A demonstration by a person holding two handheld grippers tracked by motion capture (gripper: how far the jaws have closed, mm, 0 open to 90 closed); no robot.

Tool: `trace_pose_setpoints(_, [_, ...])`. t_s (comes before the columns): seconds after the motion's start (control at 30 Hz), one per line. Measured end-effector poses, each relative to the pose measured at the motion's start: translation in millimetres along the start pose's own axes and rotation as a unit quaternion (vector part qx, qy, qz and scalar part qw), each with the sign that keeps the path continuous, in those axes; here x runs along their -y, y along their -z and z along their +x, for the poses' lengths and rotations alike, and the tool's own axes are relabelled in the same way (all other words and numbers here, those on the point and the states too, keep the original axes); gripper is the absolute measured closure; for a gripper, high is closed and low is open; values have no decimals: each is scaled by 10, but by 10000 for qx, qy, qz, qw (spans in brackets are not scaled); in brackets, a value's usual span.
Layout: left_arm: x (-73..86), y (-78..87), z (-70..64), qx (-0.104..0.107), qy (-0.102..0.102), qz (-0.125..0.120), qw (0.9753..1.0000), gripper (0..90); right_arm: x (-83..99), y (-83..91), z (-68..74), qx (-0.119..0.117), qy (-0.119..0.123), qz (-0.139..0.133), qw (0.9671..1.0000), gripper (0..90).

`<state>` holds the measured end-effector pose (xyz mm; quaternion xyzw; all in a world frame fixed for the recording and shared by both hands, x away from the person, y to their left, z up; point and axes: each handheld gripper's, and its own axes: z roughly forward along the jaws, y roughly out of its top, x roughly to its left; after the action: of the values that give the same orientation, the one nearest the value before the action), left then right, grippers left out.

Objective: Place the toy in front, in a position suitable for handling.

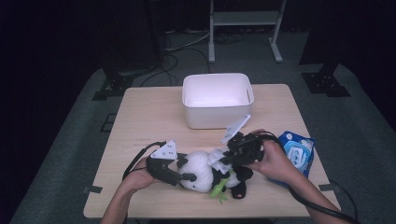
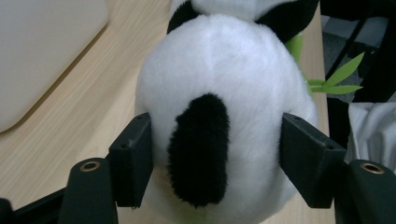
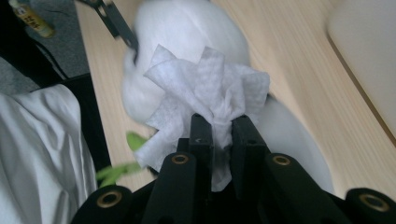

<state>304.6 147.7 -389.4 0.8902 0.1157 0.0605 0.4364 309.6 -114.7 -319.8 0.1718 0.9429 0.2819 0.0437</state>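
Left gripper view has the left gripper (image 2: 212,163) clamping the plush panda (image 2: 219,93) between both jaws, while the right gripper (image 3: 220,128) pinches a wipe (image 3: 205,88) against it.

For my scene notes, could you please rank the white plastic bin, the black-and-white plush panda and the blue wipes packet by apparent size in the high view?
1. White plastic bin, clearly largest.
2. Black-and-white plush panda, partly covered by both grippers.
3. Blue wipes packet, partly hidden by the right hand; its rank below the panda is unsure.
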Motion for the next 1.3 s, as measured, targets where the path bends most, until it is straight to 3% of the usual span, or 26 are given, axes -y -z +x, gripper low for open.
trace_pose_setpoints(0.33, [19,9,20,29,63,-22,10000,324,-536,-298,151,-435,457,-196,9978,795])
trace_pose_setpoints(0.47, [50,19,40,9,60,9,10000,329,-581,-320,171,-359,512,-26,9980,793])
trace_pose_setpoints(0.7, [71,24,57,-11,142,-1,9999,335,-347,-146,-24,-56,189,153,9997,791])
trace_pose_setpoints(0.87, [81,24,70,0,170,18,9999,329,-27,77,-187,165,-199,195,9995,790])
trace_pose_setpoints(0.93, [84,21,72,4,188,5,9998,327,32,120,-214,182,-228,182,9994,790])
trace_pose_setpoints(0.97, [84,20,74,2,198,3,9998,324,142,203,-243,263,-376,163,9988,790])
trace_pose_setpoints(1.2, [82,19,76,-1,199,8,9998,319,475,343,-274,355,-664,199,9970,789])
trace_pose_setpoints(1.3, [83,19,78,-4,198,3,9998,318,531,354,-266,355,-709,178,9967,788])
